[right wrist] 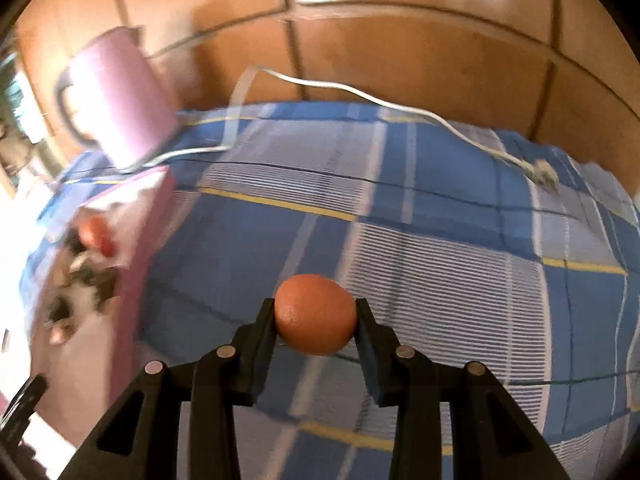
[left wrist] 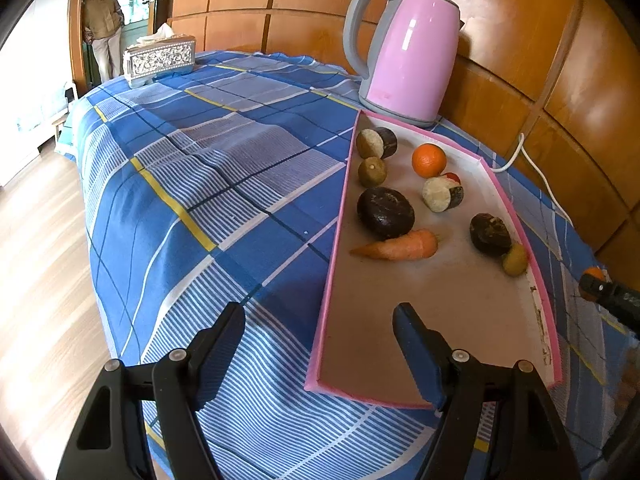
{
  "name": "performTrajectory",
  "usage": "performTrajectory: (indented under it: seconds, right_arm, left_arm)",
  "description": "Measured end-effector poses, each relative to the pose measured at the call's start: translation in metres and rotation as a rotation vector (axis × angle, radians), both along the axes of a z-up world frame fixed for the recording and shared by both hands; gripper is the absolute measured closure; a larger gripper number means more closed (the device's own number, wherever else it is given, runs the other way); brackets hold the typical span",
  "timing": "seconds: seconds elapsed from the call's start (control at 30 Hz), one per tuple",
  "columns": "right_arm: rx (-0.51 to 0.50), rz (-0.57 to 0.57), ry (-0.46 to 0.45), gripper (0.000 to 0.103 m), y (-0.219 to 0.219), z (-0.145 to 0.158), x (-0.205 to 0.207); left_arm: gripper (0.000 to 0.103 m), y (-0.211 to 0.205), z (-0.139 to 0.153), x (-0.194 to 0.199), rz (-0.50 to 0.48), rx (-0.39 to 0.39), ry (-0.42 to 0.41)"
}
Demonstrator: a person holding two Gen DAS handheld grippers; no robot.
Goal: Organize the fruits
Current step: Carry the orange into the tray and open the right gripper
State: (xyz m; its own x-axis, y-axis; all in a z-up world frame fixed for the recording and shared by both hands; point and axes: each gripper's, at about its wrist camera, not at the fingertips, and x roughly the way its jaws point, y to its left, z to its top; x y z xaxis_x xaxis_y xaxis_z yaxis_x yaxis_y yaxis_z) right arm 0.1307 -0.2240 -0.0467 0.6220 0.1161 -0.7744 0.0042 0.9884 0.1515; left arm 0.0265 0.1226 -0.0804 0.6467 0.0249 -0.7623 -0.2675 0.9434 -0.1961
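A pink-rimmed tray (left wrist: 334, 248) lies on the blue plaid cloth and holds an orange (left wrist: 429, 160), a carrot (left wrist: 400, 246), dark round fruits (left wrist: 385, 212) and cut pieces. My left gripper (left wrist: 320, 334) is open and empty, above the tray's near left corner. My right gripper (right wrist: 316, 314) is shut on an orange fruit (right wrist: 315, 314), held above the cloth to the right of the tray (right wrist: 136, 248). Its tip with the orange shows at the right edge of the left wrist view (left wrist: 594, 280).
A pink kettle (left wrist: 408, 52) stands behind the tray by the wooden wall, and its white cord (right wrist: 400, 108) trails over the cloth. A tissue box (left wrist: 158, 60) sits at the far corner. A person (left wrist: 102, 24) stands in the doorway.
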Motion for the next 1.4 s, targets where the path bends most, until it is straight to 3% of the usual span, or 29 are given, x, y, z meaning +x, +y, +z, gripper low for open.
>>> performTrajectory:
  seconds: [0.37,0.53,0.8,1.1,1.2,1.4]
  right_arm:
    - [0.114,0.281,-0.081,0.065,0.071,0.040,-0.023]
    - [0.111,0.420,-0.056,0.065,0.111,0.037,-0.027]
    - [0.091,0.534,-0.005,0.064,0.154,0.026,-0.020]
    - [0.022,0.510,0.059,0.060,0.171,-0.003,-0.001]
    - [0.036,0.503,0.049,0.051,0.167,-0.002,-0.001]
    - [0.043,0.483,0.006,0.050,0.161,0.008,-0.010]
  left_arm:
    - [0.026,0.000,0.009,-0.005,-0.001,-0.004,-0.026]
    - [0.026,0.003,0.009,-0.005,0.005,-0.008,-0.027]
    - [0.026,0.004,0.008,-0.005,0.007,-0.007,-0.024]
    - [0.026,0.004,0.005,-0.003,0.005,-0.004,-0.015]
    - [0.026,0.004,0.004,-0.003,0.006,-0.005,-0.011]
    - [0.026,0.001,0.006,-0.004,-0.001,0.000,-0.019]
